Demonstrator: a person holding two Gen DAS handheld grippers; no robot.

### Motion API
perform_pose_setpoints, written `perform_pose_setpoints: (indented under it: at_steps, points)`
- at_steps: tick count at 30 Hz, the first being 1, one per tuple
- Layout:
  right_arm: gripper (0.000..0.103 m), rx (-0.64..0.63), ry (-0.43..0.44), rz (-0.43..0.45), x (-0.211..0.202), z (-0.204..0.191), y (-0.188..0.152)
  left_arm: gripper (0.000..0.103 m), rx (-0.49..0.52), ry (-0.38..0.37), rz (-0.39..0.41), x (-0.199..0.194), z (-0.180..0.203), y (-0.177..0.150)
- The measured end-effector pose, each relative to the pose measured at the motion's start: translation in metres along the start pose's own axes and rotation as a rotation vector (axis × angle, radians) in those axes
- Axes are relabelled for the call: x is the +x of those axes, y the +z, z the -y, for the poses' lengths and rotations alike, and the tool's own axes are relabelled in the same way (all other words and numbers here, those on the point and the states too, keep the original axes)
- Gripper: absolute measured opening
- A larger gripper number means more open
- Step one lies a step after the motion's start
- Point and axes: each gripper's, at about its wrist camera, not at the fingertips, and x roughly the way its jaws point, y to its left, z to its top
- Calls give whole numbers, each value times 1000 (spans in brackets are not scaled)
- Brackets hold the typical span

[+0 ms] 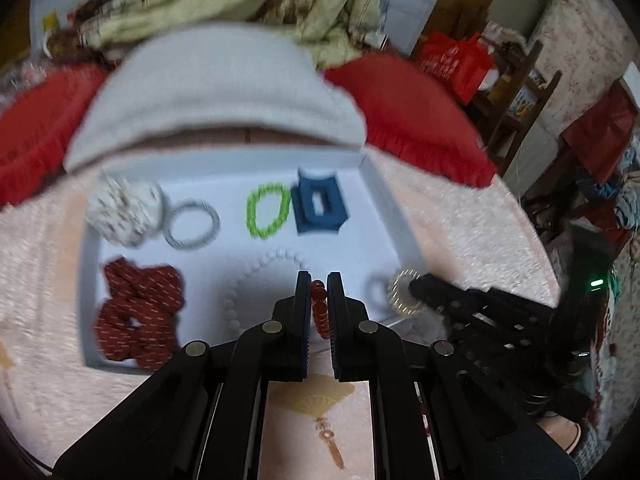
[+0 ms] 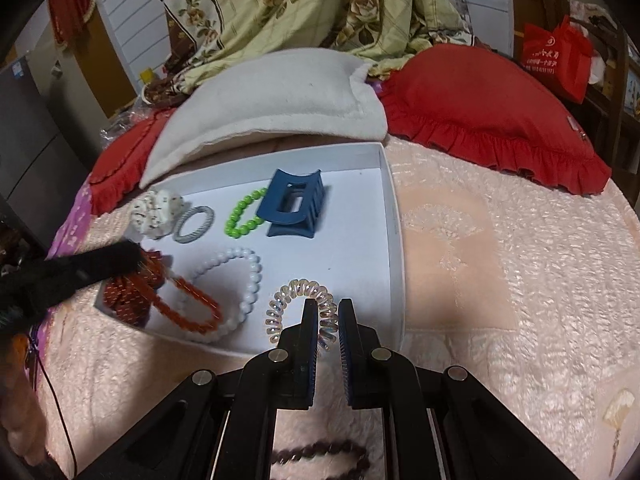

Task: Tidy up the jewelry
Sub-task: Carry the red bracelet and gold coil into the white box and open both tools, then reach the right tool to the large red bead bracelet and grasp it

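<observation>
My left gripper (image 1: pixel 319 278) is shut on an orange bead bracelet (image 1: pixel 320 312) over the near edge of the white tray (image 1: pixel 376 184). In the right wrist view that bracelet (image 2: pixel 180 317) hangs from the blurred left gripper (image 2: pixel 138 254) above the tray's left side. My right gripper (image 2: pixel 328 304) is shut on an iridescent spiral hair tie (image 2: pixel 276 308) at the tray's (image 2: pixel 388 208) near right corner. In the tray lie a blue claw clip (image 2: pixel 294 208), a green bead bracelet (image 2: pixel 242 214), a grey hair tie (image 2: pixel 208 216), a white scrunchie (image 2: pixel 156 210), a red scrunchie (image 2: pixel 124 300) and a white pearl bracelet (image 2: pixel 254 276).
The tray rests on a pink bedspread (image 2: pixel 520 260). A white pillow (image 2: pixel 272 96) and red pillows (image 2: pixel 488 108) lie just behind it. A dark bead bracelet (image 2: pixel 320 452) sits on the bed under my right gripper. Furniture and a red bag (image 2: pixel 556 60) stand at the far right.
</observation>
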Motion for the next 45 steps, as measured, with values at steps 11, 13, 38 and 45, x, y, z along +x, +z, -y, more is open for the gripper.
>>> perform_pose_setpoints:
  at_steps: [11,13,38,45]
  points:
    - [9,-24,-36,-49,38,-3,13,6,-29,118,-39,34,-32,-6]
    - [9,-23,-42,-53,40,-3,15,7,-25,113,-41,33,-33,-7]
    - [26,-103,48,-53,14,-87,-10,28,-194,368,122,-119,-74,-163]
    - [26,-136,54,-99,49,-142,-8,28,-233,417,128,-126,-91,-200]
